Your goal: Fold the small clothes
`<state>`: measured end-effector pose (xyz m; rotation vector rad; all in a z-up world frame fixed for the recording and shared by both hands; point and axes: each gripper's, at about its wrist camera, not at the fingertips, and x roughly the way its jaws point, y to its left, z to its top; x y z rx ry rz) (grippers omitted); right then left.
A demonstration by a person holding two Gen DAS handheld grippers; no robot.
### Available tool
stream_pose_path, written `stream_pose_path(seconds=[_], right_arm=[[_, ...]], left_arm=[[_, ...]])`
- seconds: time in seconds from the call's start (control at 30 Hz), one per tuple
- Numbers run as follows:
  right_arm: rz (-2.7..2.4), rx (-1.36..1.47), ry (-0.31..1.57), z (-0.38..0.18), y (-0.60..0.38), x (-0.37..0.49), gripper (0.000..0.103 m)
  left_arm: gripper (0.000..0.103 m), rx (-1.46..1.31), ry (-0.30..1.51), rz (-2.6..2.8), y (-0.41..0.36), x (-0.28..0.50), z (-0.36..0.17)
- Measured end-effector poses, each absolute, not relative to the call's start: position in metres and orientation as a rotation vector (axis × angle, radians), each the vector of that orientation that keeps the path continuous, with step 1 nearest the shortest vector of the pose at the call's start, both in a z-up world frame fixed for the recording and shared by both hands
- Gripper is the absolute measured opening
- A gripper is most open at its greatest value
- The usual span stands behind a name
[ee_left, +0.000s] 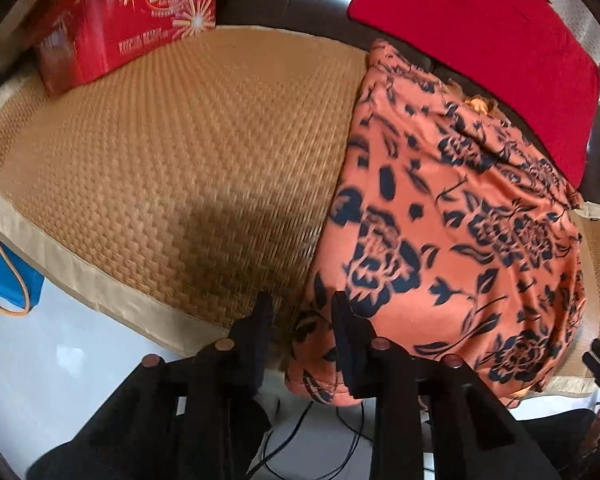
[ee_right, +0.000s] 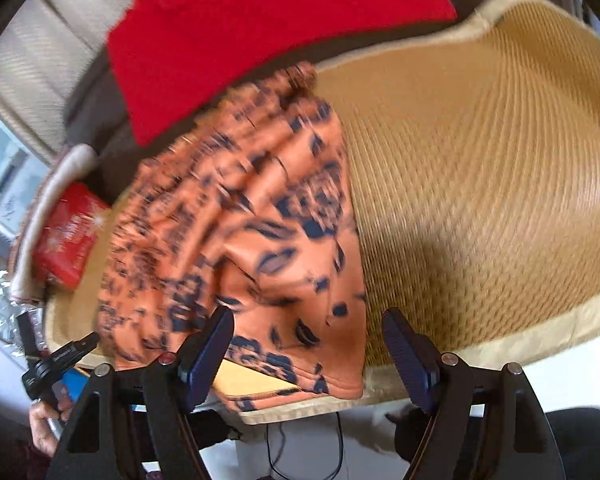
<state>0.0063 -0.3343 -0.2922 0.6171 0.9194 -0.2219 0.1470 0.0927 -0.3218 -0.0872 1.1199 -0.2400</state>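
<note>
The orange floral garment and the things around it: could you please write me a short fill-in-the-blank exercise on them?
1. The orange floral garment lies on a woven ____.
2. The box at the far corner of the mat is ____ in colour.
3. The garment's print is dark ____ on orange.
4. Past the garment's far end lies a plain ____ cloth.

Missing words: mat; red; flowers; red
</note>
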Motion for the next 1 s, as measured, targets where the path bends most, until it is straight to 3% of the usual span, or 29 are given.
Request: stream_pose_path(seconds=[0.1,0.13,0.17,0.23,0.37,0.4,0.43,0.53,0.57,0.6,0.63,0.67,0.93,1.0], right_arm=[[-0.312,0.644,0.974,-0.318,-0.332,0.013,0.080],[-0.328,0.659,0.985,-0.325,-0.331,0.015,0.080],[-0.336,0.675,0.991,-0.331,-0.330,0.018,0.080],[-0.372,0.682,0.992,-0.339,-0.325,0.022,0.080],[-0.410,0.680,1.016,-0.353,-0.310,0.032,0.080],[-0.420,0.676,0.998,-0.353,-0.308,0.031,0.080],[-0.417,0.675,0.987,-0.354,-0.306,0.030,0.080],[-0.395,0.679,0.969,-0.354,-0.306,0.027,0.074],[-0.388,0.687,0.962,-0.354,-0.306,0.025,0.064],[-0.367,0.688,0.955,-0.352,-0.306,0.023,0.042],[-0.352,0.677,0.950,-0.347,-0.303,0.022,0.029],[-0.316,0.660,0.938,-0.341,-0.302,0.021,0.009],[-0.150,0.724,0.833,-0.320,-0.313,0.010,0.009],[-0.144,0.726,0.841,-0.323,-0.316,0.007,0.009]], left_arm=[[0.031,-0.064,1.104,-0.261,0.087,0.143,-0.328],[0.036,-0.049,1.098,-0.262,0.084,0.142,-0.328],[0.050,-0.042,1.100,-0.263,0.082,0.143,-0.329],[0.064,-0.036,1.100,-0.254,0.077,0.143,-0.332],[0.064,-0.017,1.115,-0.267,0.070,0.142,-0.342],[0.063,-0.008,1.104,-0.267,0.068,0.142,-0.342],[0.056,0.003,1.087,-0.276,0.066,0.140,-0.341],[0.006,0.005,1.054,-0.344,0.058,0.137,-0.333],[0.006,0.007,1.054,-0.349,0.052,0.140,-0.331],[0.006,0.028,1.046,-0.342,0.048,0.138,-0.329],[0.006,0.040,1.036,-0.346,0.044,0.137,-0.327],[0.006,0.038,1.030,-0.352,0.042,0.136,-0.325],[0.007,0.032,0.980,-0.386,0.039,0.130,-0.312],[0.015,0.060,0.995,-0.374,0.037,0.130,-0.317]])
